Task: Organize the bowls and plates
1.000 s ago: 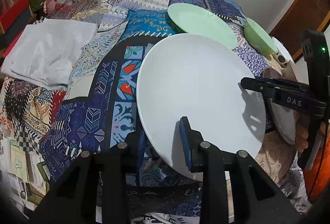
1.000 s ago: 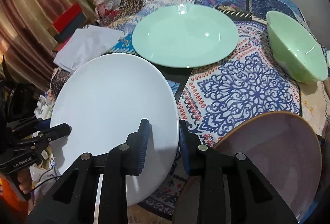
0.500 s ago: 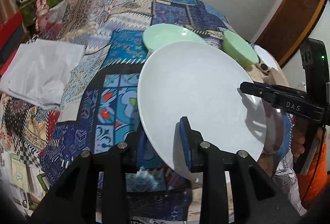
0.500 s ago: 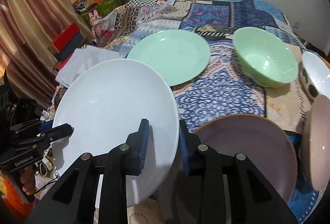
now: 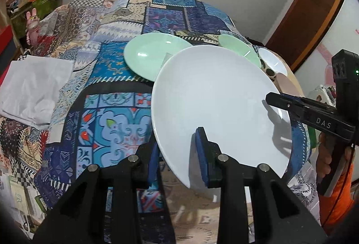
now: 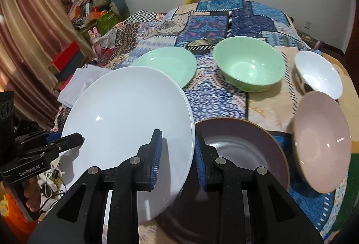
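Note:
A large white plate (image 5: 215,104) is held in the air above the patterned bedspread (image 5: 107,118). My left gripper (image 5: 177,154) is shut on its near rim. My right gripper (image 6: 177,154) is shut on the opposite rim of the same white plate (image 6: 125,113). The right gripper also shows at the plate's right edge in the left wrist view (image 5: 291,107). A mint green plate (image 6: 168,64), a mint green bowl (image 6: 249,64), a white bowl (image 6: 318,73), a pink bowl (image 6: 320,140) and a dark purple plate (image 6: 242,154) lie on the bedspread.
A folded white cloth (image 5: 33,86) lies at the left of the bedspread. Cluttered boxes (image 6: 89,12) and a curtain (image 6: 29,41) stand beyond the left side. A brown door (image 5: 303,19) is at the far right.
Both grippers have lifted the white plate higher and drawn it back toward me. More of the bedspread, the bowls and the purple plate have come into view.

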`<state>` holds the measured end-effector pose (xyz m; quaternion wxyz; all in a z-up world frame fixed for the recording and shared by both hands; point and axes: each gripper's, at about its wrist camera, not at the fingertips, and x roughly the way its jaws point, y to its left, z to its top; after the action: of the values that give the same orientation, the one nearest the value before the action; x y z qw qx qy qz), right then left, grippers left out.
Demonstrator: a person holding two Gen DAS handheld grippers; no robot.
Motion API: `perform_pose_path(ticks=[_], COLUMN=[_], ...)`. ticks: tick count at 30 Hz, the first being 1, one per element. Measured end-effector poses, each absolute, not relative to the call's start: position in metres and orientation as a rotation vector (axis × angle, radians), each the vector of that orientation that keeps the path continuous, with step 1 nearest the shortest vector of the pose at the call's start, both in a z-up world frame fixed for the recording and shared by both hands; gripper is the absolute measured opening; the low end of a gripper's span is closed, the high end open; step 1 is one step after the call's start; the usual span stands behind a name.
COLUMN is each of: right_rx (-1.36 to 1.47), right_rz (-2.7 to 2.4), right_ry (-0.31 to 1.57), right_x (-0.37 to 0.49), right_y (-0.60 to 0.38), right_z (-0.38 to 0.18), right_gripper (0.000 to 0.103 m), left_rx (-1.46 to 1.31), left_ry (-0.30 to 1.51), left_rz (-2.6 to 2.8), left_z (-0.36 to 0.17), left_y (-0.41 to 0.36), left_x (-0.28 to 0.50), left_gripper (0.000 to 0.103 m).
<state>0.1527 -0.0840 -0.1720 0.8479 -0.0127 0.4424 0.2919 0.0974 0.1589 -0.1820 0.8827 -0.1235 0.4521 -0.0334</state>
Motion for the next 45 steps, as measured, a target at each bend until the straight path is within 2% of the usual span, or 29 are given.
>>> perform_pose_path(ticks=[17,45], right_rx=[0.048,0.087], right_rz=[0.558,0.473], right_ry=[0.937,1.059], right_x=[0.143,0.147], right_y=[-0.148,-0.19], right_z=[-0.176,-0.22], right_gripper=[0.026,0.026], left_rx=[-0.209,-0.18], left_ry=[0.975,1.13], left_rz=[-0.127,-0.184], left_z=[-0.177,-0.231], left_y=[0.1,0.054], left_x=[0.109,0.144], left_gripper=[0.03,0.03])
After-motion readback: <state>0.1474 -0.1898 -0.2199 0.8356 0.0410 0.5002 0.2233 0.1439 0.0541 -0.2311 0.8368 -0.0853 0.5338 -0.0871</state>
